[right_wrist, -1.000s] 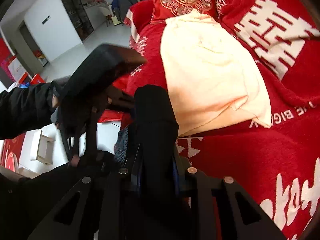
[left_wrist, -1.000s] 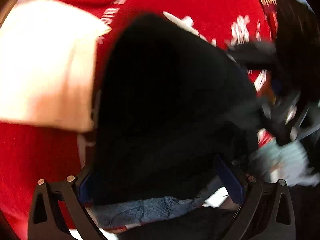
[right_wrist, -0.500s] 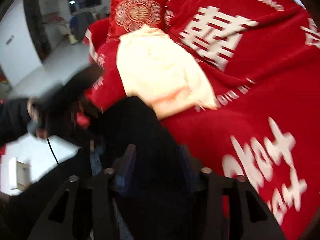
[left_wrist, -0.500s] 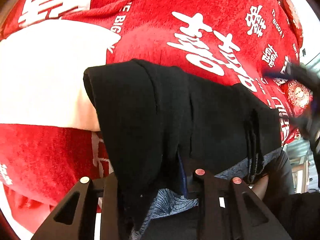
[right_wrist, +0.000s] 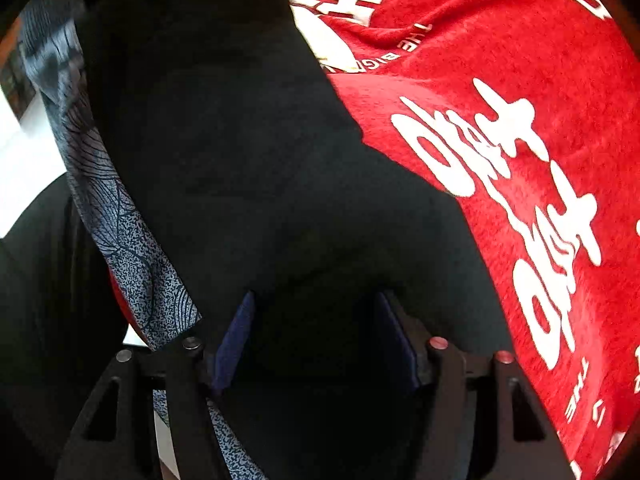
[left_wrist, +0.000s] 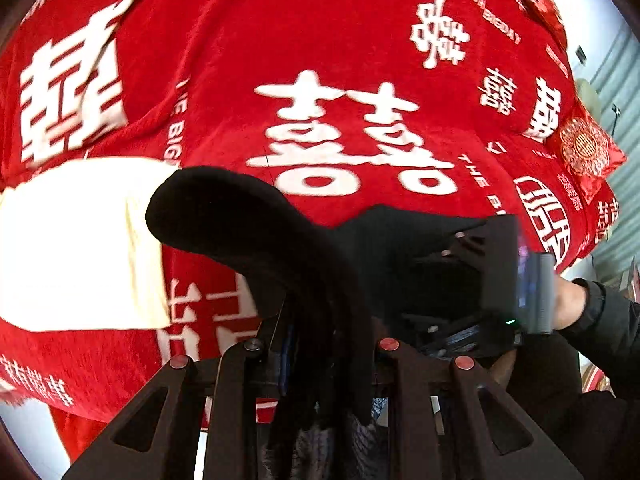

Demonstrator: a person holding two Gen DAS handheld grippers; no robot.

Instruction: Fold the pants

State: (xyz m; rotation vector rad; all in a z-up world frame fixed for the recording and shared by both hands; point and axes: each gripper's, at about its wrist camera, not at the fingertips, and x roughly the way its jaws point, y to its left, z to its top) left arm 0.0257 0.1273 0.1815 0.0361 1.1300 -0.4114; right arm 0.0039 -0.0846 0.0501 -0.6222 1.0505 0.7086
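Red bedding printed with white double-happiness characters [left_wrist: 352,136] forms the work surface, with pale floor visible past its near edge in both views. Nearest the left-wrist camera, the left gripper [left_wrist: 320,344] is pressed together on a bunched fold of the black pants [left_wrist: 240,220], whose rounded end rises forward and to the left from between the fingers. Nearest the right-wrist camera, the right gripper [right_wrist: 316,336] shows its blue pads [right_wrist: 234,340] moderately spread with black cloth filling the gap between them; whether they actually pinch it cannot be told. From that gripper the garment runs up and leftward as one broad dark sheet, bordered on its left by a grey patterned fabric [right_wrist: 116,216]. Its long axis thus lies roughly between the two tools, along the near edge of the bed; the right gripper [left_wrist: 496,276] appears just beside the left one's hold. Farther off, a cream cloth [left_wrist: 72,240] lies flat on the bedding at left, and a red embroidered cushion [left_wrist: 584,148] sits far right. Compared with half a second ago, the pants have dropped from a wide hanging spread to a narrow roll in the left view, and the right gripper has drawn in close.
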